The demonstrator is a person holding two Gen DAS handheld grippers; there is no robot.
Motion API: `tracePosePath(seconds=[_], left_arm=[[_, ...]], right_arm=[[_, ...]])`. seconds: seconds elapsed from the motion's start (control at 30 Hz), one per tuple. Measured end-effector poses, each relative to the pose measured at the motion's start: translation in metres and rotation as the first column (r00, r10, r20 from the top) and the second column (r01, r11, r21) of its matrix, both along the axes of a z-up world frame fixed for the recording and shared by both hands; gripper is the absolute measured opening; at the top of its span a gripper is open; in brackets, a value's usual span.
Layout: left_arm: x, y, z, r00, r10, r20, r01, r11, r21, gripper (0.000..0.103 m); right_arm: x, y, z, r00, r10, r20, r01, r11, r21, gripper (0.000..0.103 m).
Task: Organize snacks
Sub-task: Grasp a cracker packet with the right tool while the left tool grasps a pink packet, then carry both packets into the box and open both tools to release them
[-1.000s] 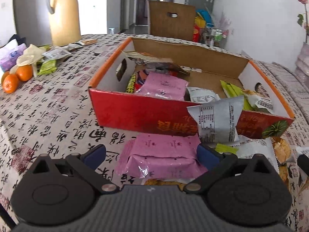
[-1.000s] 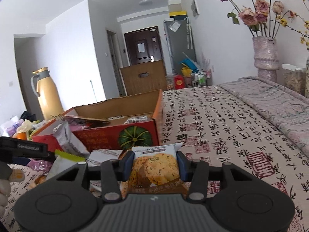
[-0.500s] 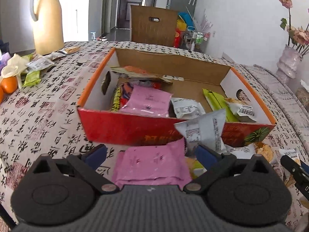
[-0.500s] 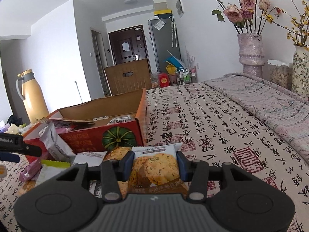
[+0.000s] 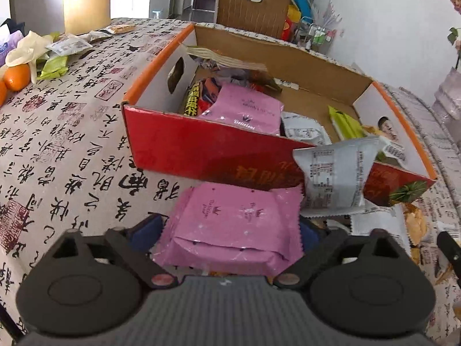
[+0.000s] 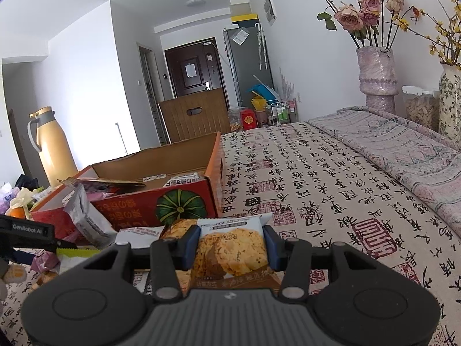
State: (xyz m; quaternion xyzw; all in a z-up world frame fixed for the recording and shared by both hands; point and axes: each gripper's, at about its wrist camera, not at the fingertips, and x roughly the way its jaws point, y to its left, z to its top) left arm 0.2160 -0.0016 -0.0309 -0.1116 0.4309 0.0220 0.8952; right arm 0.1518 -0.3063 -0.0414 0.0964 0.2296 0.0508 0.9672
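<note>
Patterned tablecloth (image 5: 72,150), snack-filled box (image 5: 201,150), loose packets.

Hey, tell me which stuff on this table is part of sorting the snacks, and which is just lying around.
Part of the job:
pink pack, left tongs closing around it
cookie pack, gripped in right tongs
grey pack leaning on the box
snack box

Just lying about:
thermos
oranges
vases

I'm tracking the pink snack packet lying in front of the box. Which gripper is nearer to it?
Left. The left gripper straddles the pink packet, jaws closing; the right gripper, off to its side, grips a cookie packet.
</note>
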Motion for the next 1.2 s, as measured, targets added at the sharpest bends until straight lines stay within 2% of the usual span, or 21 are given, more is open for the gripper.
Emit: tracePosePath(seconds=[0.27,0.47,0.73,0.97,1.2], left_arm=[[-0.007,-0.002,0.003,0.999,-0.025,0.037,0.025,1.0,0.003,0.076],[-0.016,-0.002,0.006,0.996,-0.043,0.076,0.041,0.999,0.021,0.071],[-0.036,-0.005,0.016,0.981,-0.113,0.16,0.098,0.991,0.095,0.071],[-0.049,0.001,0.03,0.967,-0.129,0.219,0.109,0.989,0.102,0.071],[-0.048,0.002,0.057,0.944,-0.15,0.295,0.118,0.985,0.122,0.071]], right_arm=[[0.0,0.0,0.0,1.0,-0.003,-0.006,0.003,1.0,-0.002,0.046],[0.001,0.0,0.0,1.0,-0.008,-0.006,0.008,1.0,-0.004,0.046],[-0.003,0.001,0.001,1.0,-0.029,0.011,0.029,0.999,-0.021,0.046],[-0.006,0.008,0.005,0.999,-0.033,0.026,0.035,0.998,-0.059,0.046],[-0.008,0.026,0.024,0.998,0.01,0.062,-0.005,0.997,-0.082,0.046]])
